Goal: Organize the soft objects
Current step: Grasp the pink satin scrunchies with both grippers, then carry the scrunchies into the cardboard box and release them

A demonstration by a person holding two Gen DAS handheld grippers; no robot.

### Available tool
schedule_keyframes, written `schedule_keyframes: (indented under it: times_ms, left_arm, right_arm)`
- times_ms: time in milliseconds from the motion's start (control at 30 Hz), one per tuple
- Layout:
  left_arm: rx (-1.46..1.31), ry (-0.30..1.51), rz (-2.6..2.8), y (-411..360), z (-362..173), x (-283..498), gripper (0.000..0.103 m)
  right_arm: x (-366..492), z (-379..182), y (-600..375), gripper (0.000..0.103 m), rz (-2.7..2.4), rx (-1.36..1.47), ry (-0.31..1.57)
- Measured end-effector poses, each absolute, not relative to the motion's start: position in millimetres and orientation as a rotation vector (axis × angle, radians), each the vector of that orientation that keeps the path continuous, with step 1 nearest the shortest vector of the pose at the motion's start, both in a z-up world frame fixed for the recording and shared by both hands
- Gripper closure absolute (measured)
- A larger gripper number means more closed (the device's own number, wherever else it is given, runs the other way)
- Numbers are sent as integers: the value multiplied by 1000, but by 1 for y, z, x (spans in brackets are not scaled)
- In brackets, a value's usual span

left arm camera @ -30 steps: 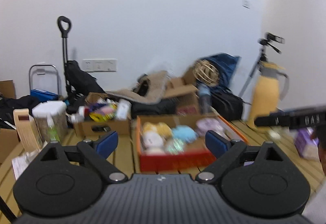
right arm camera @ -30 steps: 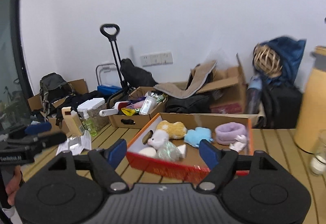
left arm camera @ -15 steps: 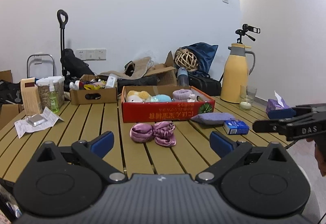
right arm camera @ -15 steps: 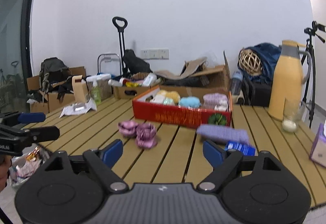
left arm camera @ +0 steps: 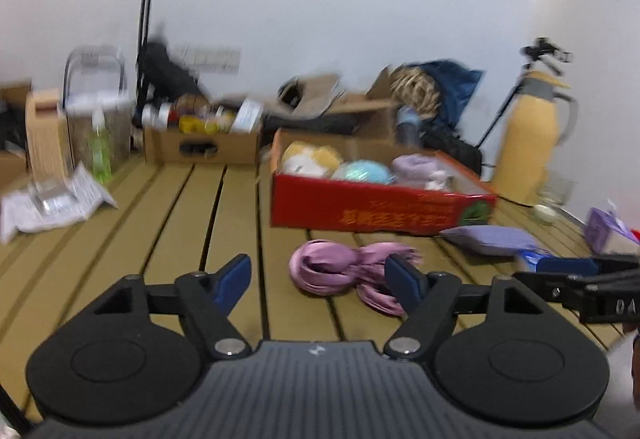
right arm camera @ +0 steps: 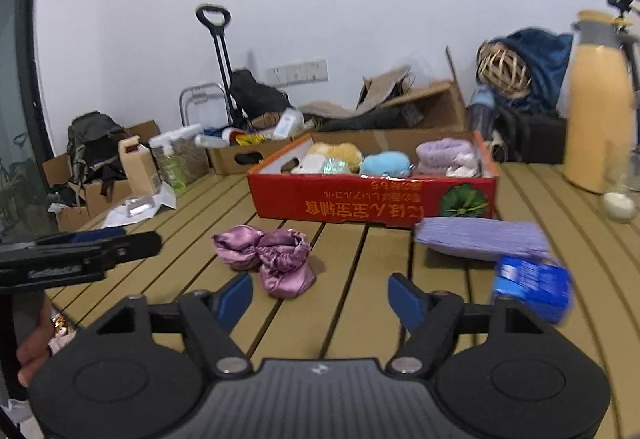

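Note:
Two crumpled pink satin cloth pieces (left arm camera: pixel 340 271) (right arm camera: pixel 272 255) lie on the slatted wooden table, in front of a red cardboard box (left arm camera: pixel 380 207) (right arm camera: pixel 372 199) that holds yellow, blue, white and lilac plush items. A lilac cushion (right arm camera: pixel 480 235) lies right of the pink pieces. My left gripper (left arm camera: pixel 319 281) hangs low over the table with its jaws closing; the pink cloth sits just past its blue pads, untouched. My right gripper (right arm camera: pixel 320 297) is also closing, with only bare table between its pads.
A blue packet (right arm camera: pixel 532 287) lies by the lilac cushion. A yellow jug (right arm camera: pixel 596 119), a glass and a tissue pack (left arm camera: pixel 608 235) stand at the right. A brown box of bottles (left arm camera: pixel 200 147), a carton and papers (left arm camera: pixel 52 199) occupy the back left.
Compared with half a second ago, both grippers are nearer the pink cloth and the red box, which look larger. Both pairs of jaws stand narrower.

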State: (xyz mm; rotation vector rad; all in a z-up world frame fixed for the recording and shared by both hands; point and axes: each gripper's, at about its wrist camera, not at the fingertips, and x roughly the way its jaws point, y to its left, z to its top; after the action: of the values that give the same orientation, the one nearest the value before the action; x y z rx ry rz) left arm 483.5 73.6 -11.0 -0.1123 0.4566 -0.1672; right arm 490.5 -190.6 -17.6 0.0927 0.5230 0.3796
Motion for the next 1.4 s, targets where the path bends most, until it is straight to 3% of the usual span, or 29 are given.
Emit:
schedule_keyframes:
  times_ms: [200, 267, 400, 567, 633, 767, 1067, 1400]
  left_arm:
    - [-252, 573, -235, 93, -45, 554, 28]
    - [-298, 599, -252, 97, -55, 565, 33]
    - [-437, 595, -359, 107, -63, 575, 70]
    - [-438, 604, -360, 106, -65, 578, 80]
    - [-433, 601, -369, 106, -65, 578, 86]
    - [-413, 606, -370, 101, -63, 579, 90]
    - [-324, 557, -396, 75, -13, 538, 95]
    - [-243, 440, -524, 23, 92, 574, 96]
  right_arm:
    - [563, -33, -159, 46, 424, 102, 573]
    - [583, -43, -150, 56, 452, 113, 606]
    - [603, -63, -146, 66, 483, 163, 654]
    - [603, -70, -149, 75, 519, 152, 652]
    - [604, -71, -152, 88, 523, 173, 648]
    - [601, -69, -154, 95, 508, 167, 632]
    - [555, -32, -179, 95, 511, 187, 523]
    - [568, 76, -235, 96, 481, 122, 336]
